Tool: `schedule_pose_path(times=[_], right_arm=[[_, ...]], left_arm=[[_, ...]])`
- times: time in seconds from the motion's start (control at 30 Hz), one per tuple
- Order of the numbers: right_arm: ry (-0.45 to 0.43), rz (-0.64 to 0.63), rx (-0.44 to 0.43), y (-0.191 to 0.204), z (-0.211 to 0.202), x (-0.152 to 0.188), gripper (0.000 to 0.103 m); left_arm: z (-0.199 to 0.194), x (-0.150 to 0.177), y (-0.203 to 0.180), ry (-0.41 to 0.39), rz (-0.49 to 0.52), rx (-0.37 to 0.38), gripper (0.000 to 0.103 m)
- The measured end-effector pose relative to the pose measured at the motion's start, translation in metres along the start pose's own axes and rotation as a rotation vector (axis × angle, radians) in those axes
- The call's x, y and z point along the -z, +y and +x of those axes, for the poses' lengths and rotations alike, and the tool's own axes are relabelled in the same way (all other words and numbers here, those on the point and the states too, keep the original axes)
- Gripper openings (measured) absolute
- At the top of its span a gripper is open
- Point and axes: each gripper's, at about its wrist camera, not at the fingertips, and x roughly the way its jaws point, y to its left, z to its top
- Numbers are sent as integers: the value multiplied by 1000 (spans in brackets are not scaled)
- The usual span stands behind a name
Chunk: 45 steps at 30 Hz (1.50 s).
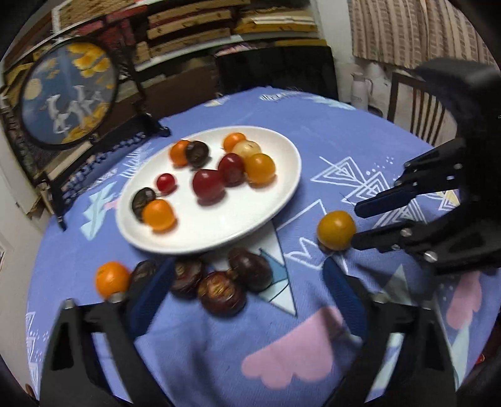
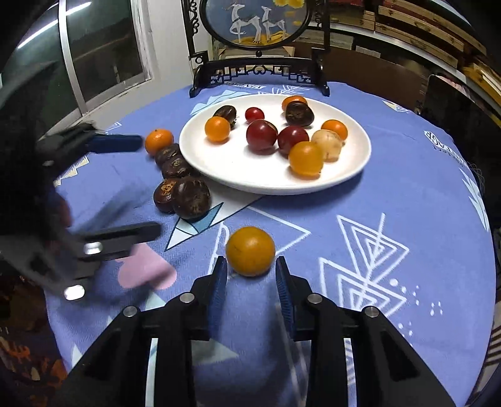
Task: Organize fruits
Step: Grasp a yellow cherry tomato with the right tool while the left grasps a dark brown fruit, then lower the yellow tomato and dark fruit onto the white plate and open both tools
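A white plate [image 1: 281, 150] [image 2: 250, 178] on the blue patterned tablecloth holds several orange, red, dark and pale fruits. Near the table's front, my right gripper [image 2: 250, 261] [image 1: 356, 225] is shut on a yellow-orange fruit [image 2: 250, 247] [image 1: 335, 230], gripping its sides at the fingertips. Several dark brown fruits [image 1: 219, 291] [image 2: 183, 191] lie beside the plate, with a small mandarin [image 1: 111, 278] [image 2: 159, 141] at their end. My left gripper [image 1: 249, 266] [image 2: 150, 187] hovers open over the dark fruits, its pads clear of them.
A round embroidered screen on a black stand [image 1: 69, 94] [image 2: 256, 28] rises behind the plate at the table's far edge. Shelves of books fill the back wall. A wooden chair [image 1: 416, 103] and a white jug [image 1: 360, 89] stand beyond the table.
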Motion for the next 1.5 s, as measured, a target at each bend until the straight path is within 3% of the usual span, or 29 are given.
schedule_pose_path(times=[0.07, 0.17, 0.2, 0.23, 0.3, 0.37, 0.5, 0.57, 0.9, 1.0, 1.17, 1.5], right_arm=[[0, -7, -2, 1, 1, 0, 29], [5, 12, -16, -6, 6, -1, 30], [19, 22, -31, -8, 9, -1, 35], [39, 28, -46, -10, 13, -2, 47], [30, 22, -35, -9, 17, -4, 49], [32, 20, -36, -8, 21, -9, 49], [32, 7, -35, -3, 29, -17, 49], [46, -18, -39, 2, 34, -19, 36], [-25, -2, -11, 3, 2, -22, 36], [-78, 7, -6, 2, -17, -33, 36], [-186, 16, -6, -1, -45, -58, 36], [-289, 60, -28, -8, -53, -93, 36]], left_arm=[[15, -3, -1, 50, 5, 24, 67], [33, -5, 0, 110, -8, 40, 61], [36, -5, 0, 113, -15, 43, 61], [39, -6, 0, 117, -18, 44, 61], [41, -6, -1, 120, -21, 51, 58], [42, -6, -1, 124, -30, 55, 33], [36, -3, 7, 123, -83, 97, 33], [26, 3, 12, 108, -101, 107, 33], [-31, 11, 50, 5, -170, 11, 33], [-46, 3, 67, -39, -216, -14, 33], [-55, -19, 78, -70, -211, -84, 33], [-32, -63, 82, -78, -284, -151, 33]])
